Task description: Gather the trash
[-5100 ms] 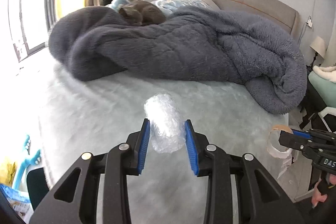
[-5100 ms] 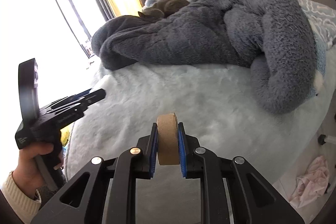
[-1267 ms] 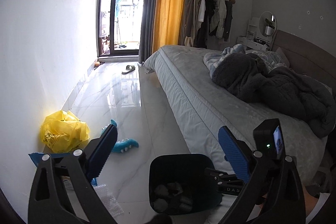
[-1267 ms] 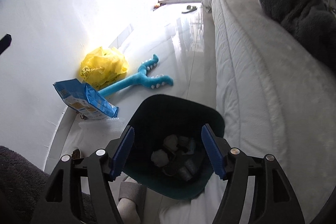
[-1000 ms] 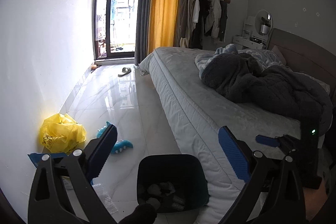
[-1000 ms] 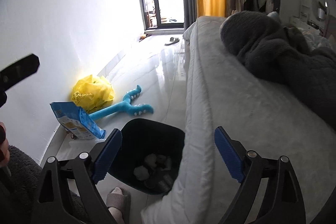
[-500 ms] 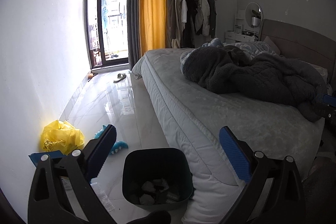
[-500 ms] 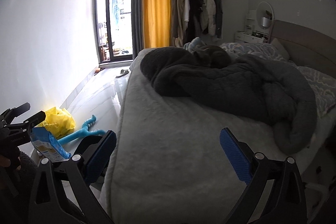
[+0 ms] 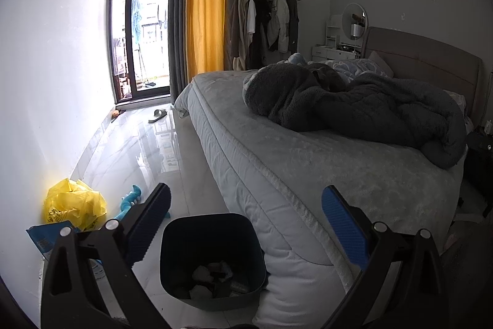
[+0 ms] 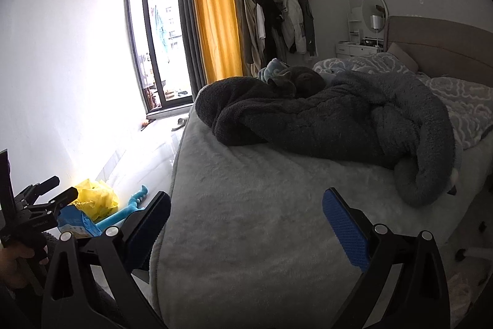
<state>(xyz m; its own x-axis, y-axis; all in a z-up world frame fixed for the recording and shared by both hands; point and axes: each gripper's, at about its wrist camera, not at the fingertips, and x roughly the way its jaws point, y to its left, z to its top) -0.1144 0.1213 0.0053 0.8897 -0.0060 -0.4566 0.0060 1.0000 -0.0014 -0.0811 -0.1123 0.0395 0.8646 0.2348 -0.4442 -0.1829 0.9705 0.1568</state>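
A dark trash bin (image 9: pixel 212 239) stands on the floor against the foot corner of the bed, with crumpled scraps (image 9: pixel 212 279) in its bottom. My left gripper (image 9: pixel 246 224) hovers above and short of it, open wide, with nothing between its blue pads (image 9: pixel 343 227). My right gripper (image 10: pixel 246 224) hangs over the corner of the grey bed (image 10: pixel 262 221), also open and empty. The left gripper (image 10: pixel 46 199) shows at the left edge of the right wrist view, held by a hand (image 10: pixel 14 264).
A dark fluffy blanket (image 10: pixel 332 125) is heaped on the bed with a grey cat (image 10: pixel 295 82) curled on it. A yellow plastic bag (image 9: pixel 72 204), a blue packet (image 9: pixel 46 236) and a teal toy (image 9: pixel 132 199) lie by the white wall. Glossy floor runs to the balcony door (image 9: pixel 144 36).
Both views have swung away from the bin toward the bed. The right gripper moved from beside the bin to over the mattress. Both stay open and empty.
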